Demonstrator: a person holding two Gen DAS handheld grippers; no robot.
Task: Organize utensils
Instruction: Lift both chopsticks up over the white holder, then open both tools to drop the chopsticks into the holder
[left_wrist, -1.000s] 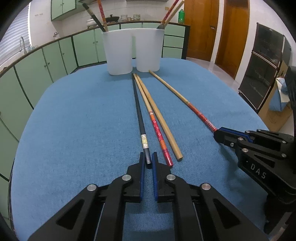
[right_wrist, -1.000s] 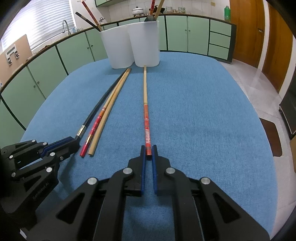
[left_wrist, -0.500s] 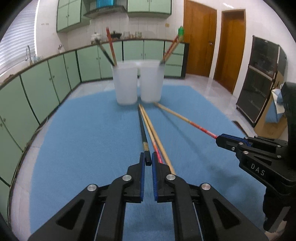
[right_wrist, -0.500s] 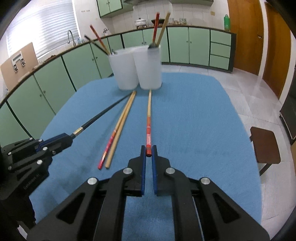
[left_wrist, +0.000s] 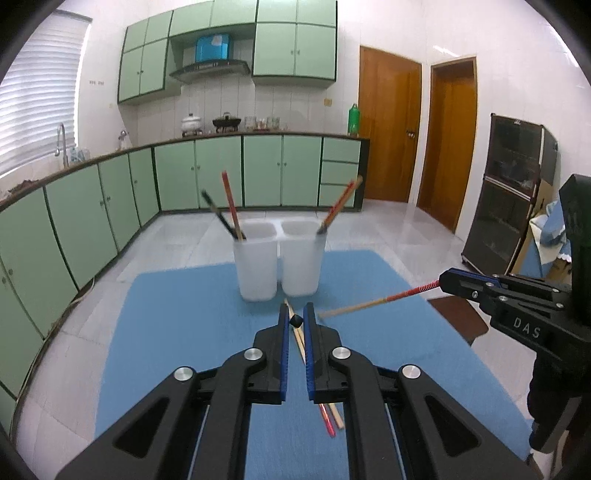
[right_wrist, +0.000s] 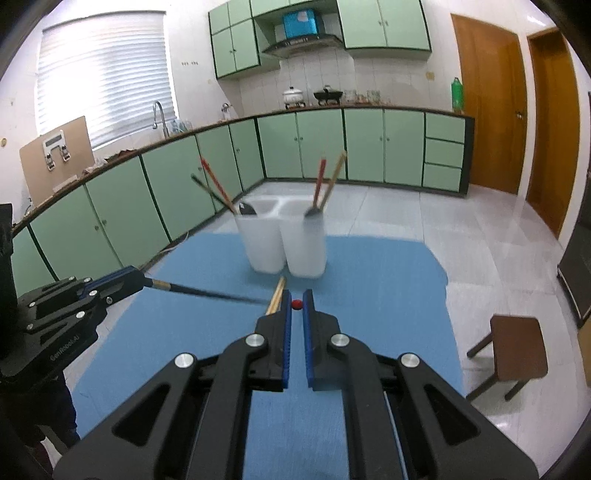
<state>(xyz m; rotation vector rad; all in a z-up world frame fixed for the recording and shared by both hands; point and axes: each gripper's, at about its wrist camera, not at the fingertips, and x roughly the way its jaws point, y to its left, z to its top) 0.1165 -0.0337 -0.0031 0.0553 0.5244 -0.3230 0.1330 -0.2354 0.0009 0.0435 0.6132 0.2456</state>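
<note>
While aloft: left gripper (left_wrist: 294, 320) pinching slim black chopstick (right_wrist: 207, 291), right gripper (right_wrist: 296, 303) seemingly red-tipped one (left_wrist: 373, 303).

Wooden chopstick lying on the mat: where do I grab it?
Grip the wooden chopstick at its near end, from above, pinching across its width. It lies flat on the mat, pointing at the cups, with the red chopstick close on its left.

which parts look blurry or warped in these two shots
Left wrist view: fisheye bends the green cabinets; chopsticks in the white plastic holders are smeared. Right wrist view: the black chopstick in the left gripper is motion-blurred, the holders soft.
</note>
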